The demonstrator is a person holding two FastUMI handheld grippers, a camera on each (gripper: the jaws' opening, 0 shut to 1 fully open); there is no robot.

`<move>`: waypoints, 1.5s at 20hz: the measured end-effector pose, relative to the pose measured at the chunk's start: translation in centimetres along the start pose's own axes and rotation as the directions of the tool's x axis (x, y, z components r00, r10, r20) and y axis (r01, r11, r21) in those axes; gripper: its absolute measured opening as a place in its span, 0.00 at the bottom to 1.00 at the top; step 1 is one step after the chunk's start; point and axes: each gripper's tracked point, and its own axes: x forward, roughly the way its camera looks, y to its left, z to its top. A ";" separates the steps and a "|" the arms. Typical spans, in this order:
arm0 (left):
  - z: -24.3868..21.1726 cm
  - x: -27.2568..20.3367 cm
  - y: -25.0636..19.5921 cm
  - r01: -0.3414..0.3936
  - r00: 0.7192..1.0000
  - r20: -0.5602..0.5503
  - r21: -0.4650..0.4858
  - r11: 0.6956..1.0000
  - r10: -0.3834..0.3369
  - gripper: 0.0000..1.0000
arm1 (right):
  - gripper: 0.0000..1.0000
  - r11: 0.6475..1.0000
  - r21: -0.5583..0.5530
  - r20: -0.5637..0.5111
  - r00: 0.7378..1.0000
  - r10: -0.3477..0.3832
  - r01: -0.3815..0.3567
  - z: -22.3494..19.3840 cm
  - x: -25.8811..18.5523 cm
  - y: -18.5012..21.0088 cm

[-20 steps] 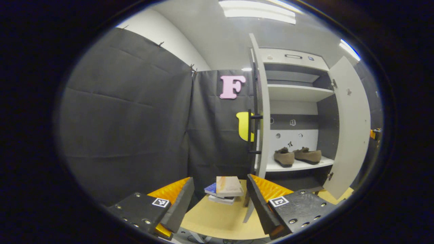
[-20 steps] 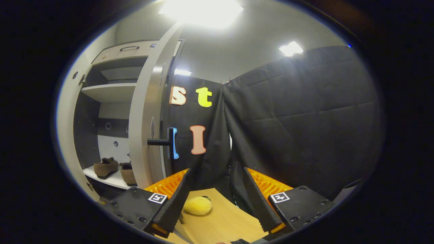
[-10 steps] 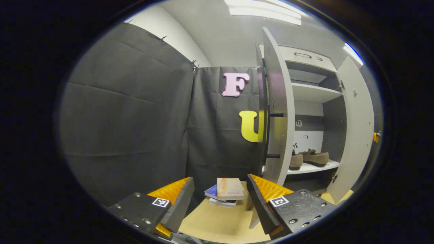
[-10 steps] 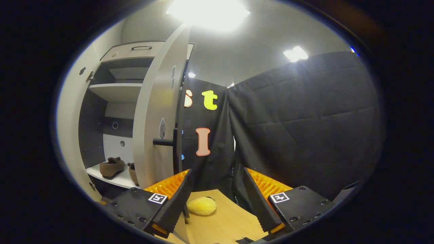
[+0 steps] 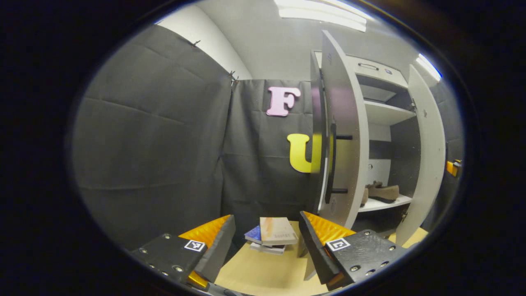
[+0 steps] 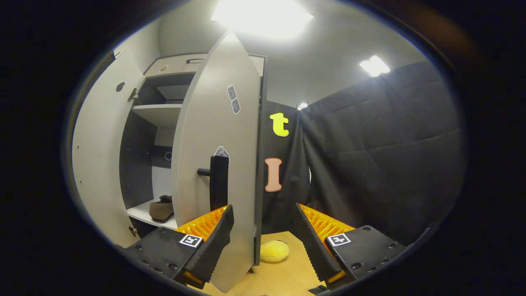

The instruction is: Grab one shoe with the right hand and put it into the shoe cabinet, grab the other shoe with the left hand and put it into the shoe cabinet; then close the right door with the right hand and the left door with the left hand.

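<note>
A brown shoe (image 5: pixel 384 191) is sitting on the lower shelf (image 5: pixel 382 202) inside the shoe cabinet (image 6: pixel 164 115), so loading appears complete. The right door (image 6: pixel 213 172) and left door (image 5: pixel 343 135) are both standing partly open, so both closings are remaining. The left gripper (image 5: pixel 267 242) and right gripper (image 6: pixel 263 242) are both hanging spread and empty, touching neither door.

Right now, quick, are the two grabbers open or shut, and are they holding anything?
Left gripper: jaws open, holding nothing.
Right gripper: jaws open, holding nothing.
</note>
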 end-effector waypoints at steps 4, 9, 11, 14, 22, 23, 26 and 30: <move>0.3 0.3 0.7 0.001 1.000 0.002 0.005 1.000 -0.001 0.90 | 0.92 0.997 -0.011 0.008 0.997 0.077 -0.077 0.2 0.6 3.4; 1.4 1.4 0.2 0.014 1.000 0.012 0.012 1.000 -0.014 0.96 | 0.96 0.990 -0.053 0.024 0.991 0.131 -0.130 0.2 0.3 5.3; 1.9 2.3 -0.4 0.023 1.000 0.021 0.014 1.000 -0.024 0.96 | 0.96 0.989 -0.042 0.025 0.989 0.146 -0.144 0.0 0.0 5.2; 3.1 3.8 -1.4 0.020 0.999 0.044 0.025 0.999 -0.021 0.96 | 0.96 0.989 -0.029 0.018 0.990 0.143 -0.142 -0.5 -0.2 4.5; 4.6 5.9 -4.0 -0.017 0.995 0.103 0.070 0.997 0.009 0.90 | 0.96 0.993 -0.014 -0.011 0.993 0.121 -0.121 -1.8 -0.6 0.7; 4.6 5.9 -4.1 -0.023 0.994 0.110 0.076 0.997 0.015 0.95 | 0.96 0.993 -0.012 -0.010 0.993 0.117 -0.117 -1.8 -0.6 0.3; 4.5 5.8 -4.2 -0.017 0.994 0.105 0.063 0.998 0.010 0.95 | 0.97 0.993 -0.004 -0.011 0.993 0.115 -0.115 -2.0 -0.6 -1.1; 4.5 5.8 -4.4 -0.025 0.995 0.100 0.071 0.997 0.017 0.95 | 0.97 0.992 0.011 -0.017 0.992 0.127 -0.126 -2.3 -0.3 -1.5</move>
